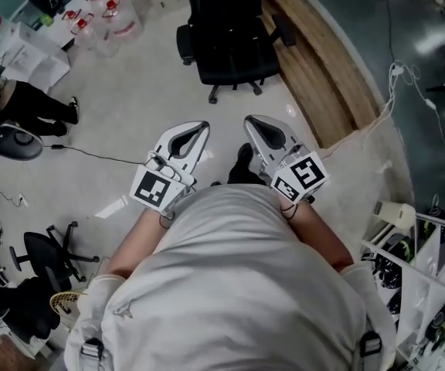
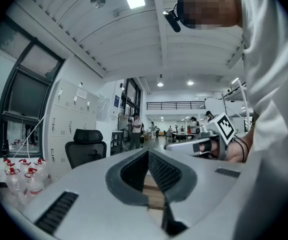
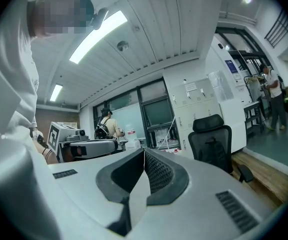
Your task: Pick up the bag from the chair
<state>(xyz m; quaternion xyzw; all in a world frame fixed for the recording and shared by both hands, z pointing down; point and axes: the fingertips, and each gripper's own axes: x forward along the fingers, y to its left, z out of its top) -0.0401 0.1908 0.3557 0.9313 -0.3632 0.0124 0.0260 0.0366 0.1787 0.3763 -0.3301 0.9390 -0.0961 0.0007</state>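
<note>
The black office chair (image 1: 230, 41) stands on the pale floor, with a raised wooden platform (image 1: 319, 76) just to its right in the head view. The bag cannot be told apart from the chair's dark seat in any view. Both grippers are held well short of the chair, close to the person's chest. The left gripper (image 1: 205, 124) and the right gripper (image 1: 248, 119) each have their jaws pressed together at the tips, gripping nothing (the hollow behind the tips is empty too). Left of the chair stands a cluster of clear bottles (image 1: 103, 18) with red caps; their contents cannot be made out.
</note>
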